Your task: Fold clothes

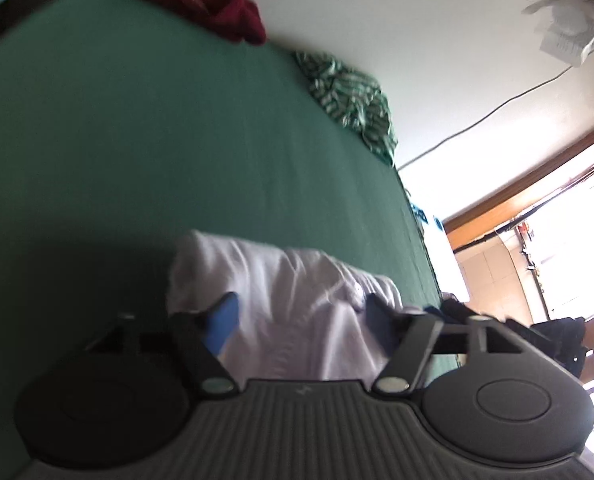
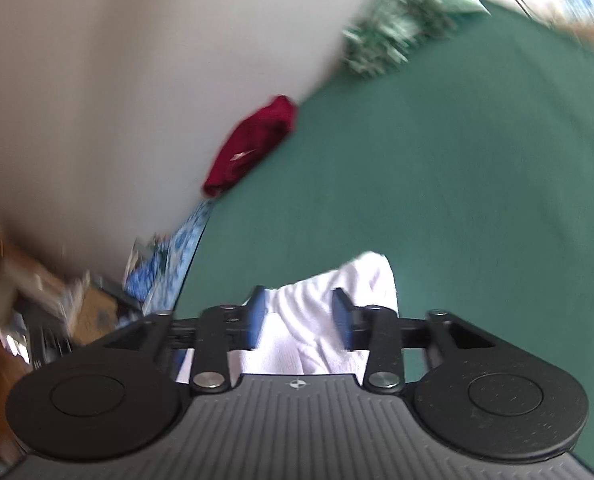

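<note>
Left wrist view has the left gripper [image 1: 301, 320] spread wide around a bunched white garment [image 1: 281, 280] on the green bed [image 1: 137, 140]. The right gripper [image 2: 299, 314] is spread around it too, neither pinching. Looks mid-fold or repositioning, so I'd guess each needs an edge.

Free room: the wide flat green bed sheet [image 1: 137, 140] is left bare across its middle.
Obstacles: a crumpled dark red garment [image 1: 201, 0] and a green-and-white striped garment [image 1: 349, 96] are heaped along the far wall edge.
</note>
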